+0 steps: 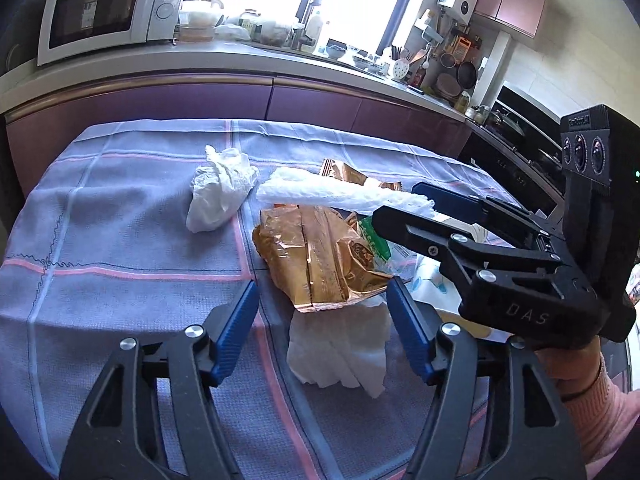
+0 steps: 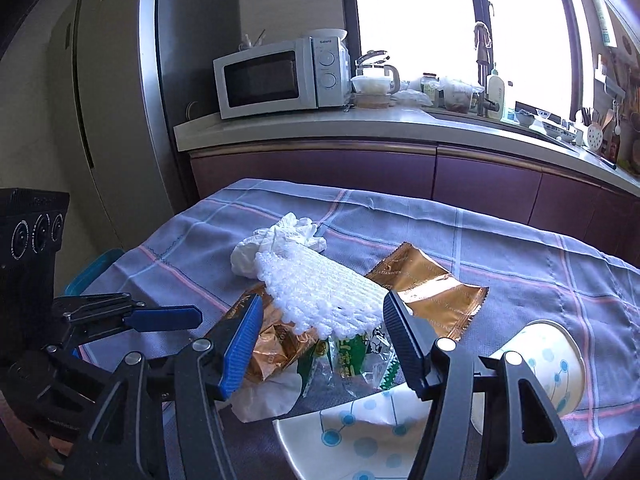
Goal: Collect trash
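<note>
A heap of trash lies on the checked tablecloth point(image 1: 120, 240). On top is a white foam net point(image 2: 320, 292), and one end of it sits between the fingers of my right gripper point(image 2: 322, 320). The jaws stand apart and its edges meet the fingertips. My left gripper point(image 1: 322, 320) is open low over the cloth. The end of a gold wrapper point(image 1: 316, 256) and a flat white tissue point(image 1: 340, 352) lie between and just past its pads. Also in the heap are a crumpled tissue point(image 1: 220, 192), a second gold wrapper point(image 2: 432, 288) and a green-and-white wrapper point(image 2: 352, 356).
A dotted paper cup point(image 2: 548, 364) lies on its side at the right, and a flattened one point(image 2: 360, 436) lies under my right gripper. A teal-rimmed bin point(image 2: 92, 268) stands off the table's left edge. Behind are purple cabinets, a counter with a microwave point(image 2: 280, 76), and a fridge.
</note>
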Tool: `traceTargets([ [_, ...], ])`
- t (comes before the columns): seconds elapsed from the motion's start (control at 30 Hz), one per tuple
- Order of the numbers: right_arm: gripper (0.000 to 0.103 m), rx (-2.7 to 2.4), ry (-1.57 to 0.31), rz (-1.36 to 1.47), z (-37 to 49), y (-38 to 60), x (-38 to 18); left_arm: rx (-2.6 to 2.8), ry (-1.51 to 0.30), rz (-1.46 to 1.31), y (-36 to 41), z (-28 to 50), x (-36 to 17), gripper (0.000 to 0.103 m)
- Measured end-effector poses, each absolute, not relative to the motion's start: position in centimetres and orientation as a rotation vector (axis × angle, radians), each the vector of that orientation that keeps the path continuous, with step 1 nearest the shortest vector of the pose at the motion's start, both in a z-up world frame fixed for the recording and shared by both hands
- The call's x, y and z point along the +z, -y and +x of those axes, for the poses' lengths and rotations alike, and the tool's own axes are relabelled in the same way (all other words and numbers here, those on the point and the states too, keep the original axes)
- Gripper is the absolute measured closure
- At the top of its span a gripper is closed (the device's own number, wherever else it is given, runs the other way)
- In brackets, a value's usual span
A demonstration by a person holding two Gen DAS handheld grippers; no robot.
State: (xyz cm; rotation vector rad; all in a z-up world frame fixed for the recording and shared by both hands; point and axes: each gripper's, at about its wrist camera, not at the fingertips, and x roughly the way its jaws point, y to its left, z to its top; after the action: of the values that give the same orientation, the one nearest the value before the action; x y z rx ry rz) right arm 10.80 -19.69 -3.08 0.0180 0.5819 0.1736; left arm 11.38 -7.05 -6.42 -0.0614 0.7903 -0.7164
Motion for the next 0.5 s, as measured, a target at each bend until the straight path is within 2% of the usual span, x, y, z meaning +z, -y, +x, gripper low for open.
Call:
traceTargets([
  [0.03,0.054,0.177,-0.585,0.016,10.89,19.65,-3.09,-0.721,-0.801,-0.067,7.13,11.7,-6.57,0.046],
  [0.07,0.058,0.181,-0.589,0.016,10.99,19.63,-3.11,-0.728,-0.809,-0.074,7.17,11.92,-6.65,0.049],
  [0.13,0.068,0.189,-0.595,0.022,11.14,19.81,-3.22,-0.73,-0.814,-0.08,7.25,12.22,-6.69,0.061],
  [0.2,0.078,0.197,-0.596,0.022,11.12,19.82,-3.28,-0.729,-0.815,-0.081,7.33,12.44,-6.76,0.068],
  [0.3,0.09,0.211,-0.597,0.023,11.02,19.76,-3.33,-0.722,-0.817,-0.081,7.42,12.64,-6.81,0.085],
  [0.4,0.092,0.226,-0.6,0.041,10.94,19.83,-3.39,-0.709,-0.814,-0.08,7.34,12.54,-6.85,0.094],
  [0.5,0.092,0.238,-0.602,0.072,10.89,20.09,-3.45,-0.71,-0.819,-0.08,7.45,12.68,-6.85,0.096],
])
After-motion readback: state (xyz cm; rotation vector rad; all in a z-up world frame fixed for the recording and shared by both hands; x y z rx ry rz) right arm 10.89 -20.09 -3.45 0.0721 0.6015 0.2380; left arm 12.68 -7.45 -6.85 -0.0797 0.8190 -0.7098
